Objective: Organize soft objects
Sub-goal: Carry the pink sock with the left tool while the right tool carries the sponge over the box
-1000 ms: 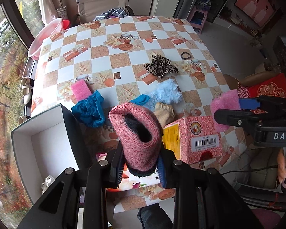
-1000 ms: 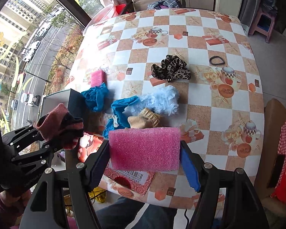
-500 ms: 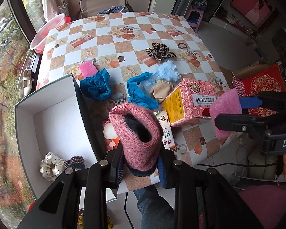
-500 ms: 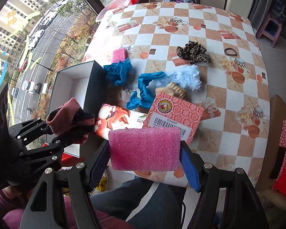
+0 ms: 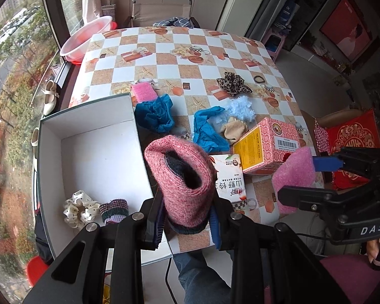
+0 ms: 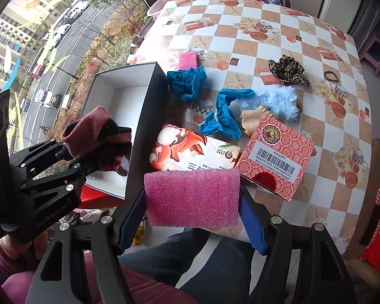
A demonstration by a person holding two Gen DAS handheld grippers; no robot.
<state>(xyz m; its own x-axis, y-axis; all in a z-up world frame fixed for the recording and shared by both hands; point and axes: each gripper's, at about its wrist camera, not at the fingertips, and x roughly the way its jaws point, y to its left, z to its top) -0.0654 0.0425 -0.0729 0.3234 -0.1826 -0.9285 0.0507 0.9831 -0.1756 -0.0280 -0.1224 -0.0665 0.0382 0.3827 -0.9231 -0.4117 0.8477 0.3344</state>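
Observation:
My left gripper (image 5: 186, 224) is shut on a rolled pink knitted sock (image 5: 182, 179) with a dark lining, held above the near table edge beside the open white box (image 5: 88, 116). The sock also shows in the right wrist view (image 6: 93, 131). My right gripper (image 6: 191, 217) is shut on a pink sponge (image 6: 191, 197), also seen in the left wrist view (image 5: 293, 179), off the table's near edge. The box holds a white scrunchie (image 5: 79, 209) and a striped knit piece (image 5: 114, 209). Blue cloths (image 5: 155, 114), a fluffy light-blue piece (image 5: 240, 109), a beige sock (image 5: 234, 128), a second pink sponge (image 5: 143, 91) and a leopard scrunchie (image 5: 233, 82) lie on the table.
A red patterned carton (image 5: 268, 144) and a flat snack pack (image 5: 228, 179) lie near the front edge of the checked table (image 5: 164, 60). A black hair tie (image 5: 259, 78) lies at the right. A pink basin (image 5: 86, 38) and a chair (image 5: 162, 10) stand behind.
Both grippers have pulled back toward the near edge with their loads still held. More of the white box and its contents has come into view.

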